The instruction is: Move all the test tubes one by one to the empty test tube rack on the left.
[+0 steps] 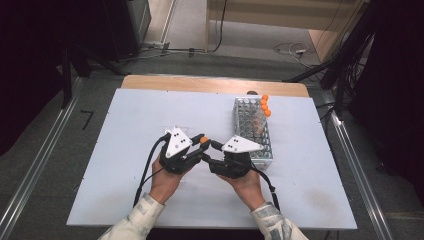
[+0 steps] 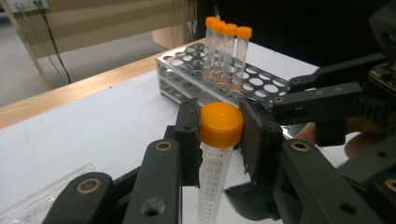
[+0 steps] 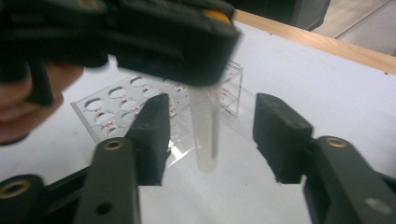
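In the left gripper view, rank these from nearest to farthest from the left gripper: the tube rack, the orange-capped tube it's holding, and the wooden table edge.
1. Orange-capped tube, clamped between the left gripper jaws.
2. Tube rack, just behind, holding four capped tubes.
3. Wooden table edge, beyond the white sheet, at the left.

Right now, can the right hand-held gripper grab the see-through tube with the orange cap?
Probably yes. The right hand-held gripper is open, its jaws either side of the clear orange-capped plastic tube, nothing between them. The left hand-held gripper holds it by the cap.
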The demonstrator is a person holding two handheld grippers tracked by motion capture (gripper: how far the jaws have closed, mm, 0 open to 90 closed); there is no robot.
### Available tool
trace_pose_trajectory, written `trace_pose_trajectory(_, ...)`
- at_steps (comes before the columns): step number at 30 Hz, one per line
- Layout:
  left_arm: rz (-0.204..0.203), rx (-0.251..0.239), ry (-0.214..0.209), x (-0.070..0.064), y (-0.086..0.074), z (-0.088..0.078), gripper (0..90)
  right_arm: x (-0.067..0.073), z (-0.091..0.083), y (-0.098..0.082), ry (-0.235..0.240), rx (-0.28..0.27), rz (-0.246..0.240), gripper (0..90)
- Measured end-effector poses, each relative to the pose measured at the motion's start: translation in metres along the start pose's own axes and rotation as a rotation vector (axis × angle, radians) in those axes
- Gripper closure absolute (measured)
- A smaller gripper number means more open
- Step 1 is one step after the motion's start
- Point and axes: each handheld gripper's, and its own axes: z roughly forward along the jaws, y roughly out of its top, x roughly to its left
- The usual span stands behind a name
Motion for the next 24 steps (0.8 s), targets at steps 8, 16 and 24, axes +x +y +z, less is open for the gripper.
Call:
trace_pose_trajectory(8, -0.038, -0.018, 0.036, 0.016, 0.009, -0.009, 70.3, -0.008, -0.011, -0.003, -0.03, 0.004, 0.034, 31.9)
trace_pose_trajectory(16, -0.055, -0.052, 0.07, 0.03, 0.016, -0.023, 70.3, -0.015, -0.016, -0.008, -0.047, 0.015, 0.06, 25.5)
trace_pose_trajectory(24, -0.089, -0.079, 0.141, 0.053, 0.018, -0.037, 70.3, -0.018, -0.02, -0.009, -0.051, 0.012, 0.062, 25.1)
